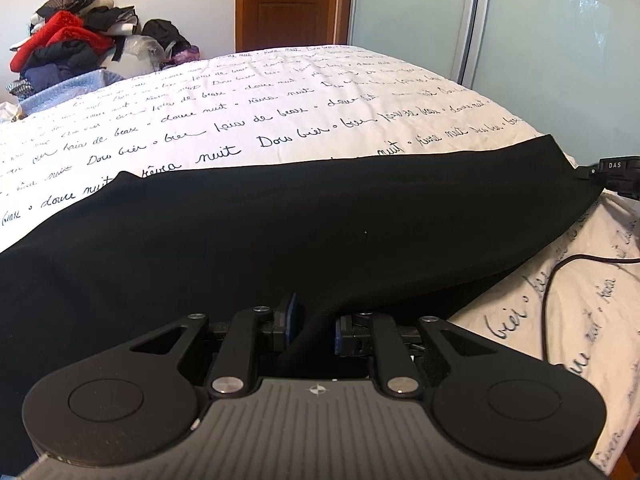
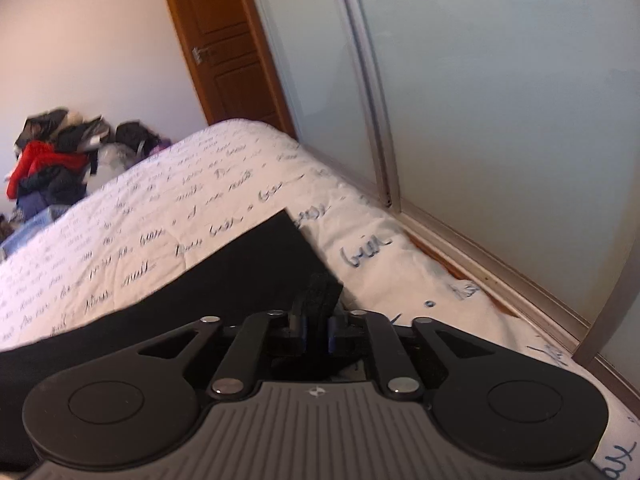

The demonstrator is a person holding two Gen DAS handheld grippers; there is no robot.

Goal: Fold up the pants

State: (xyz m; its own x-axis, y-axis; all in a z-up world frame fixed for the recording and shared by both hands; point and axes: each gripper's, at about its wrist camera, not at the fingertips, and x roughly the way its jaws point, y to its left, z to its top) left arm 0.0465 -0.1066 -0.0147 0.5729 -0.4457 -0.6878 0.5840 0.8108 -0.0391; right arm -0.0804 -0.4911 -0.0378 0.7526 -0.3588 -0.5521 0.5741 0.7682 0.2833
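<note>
right view blurred; pants [image 1: 280, 232] cut off left.

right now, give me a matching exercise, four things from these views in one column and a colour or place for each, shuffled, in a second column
Column one:
1. pants
2. door
3. clothes pile
4. bedspread

Column two:
a. brown wood, at the far wall
b. white with dark handwriting
c. black, spread across the bed
d. heaped beyond the bed's far left corner, some of it red

Pairs: 1-c, 2-a, 3-d, 4-b
</note>
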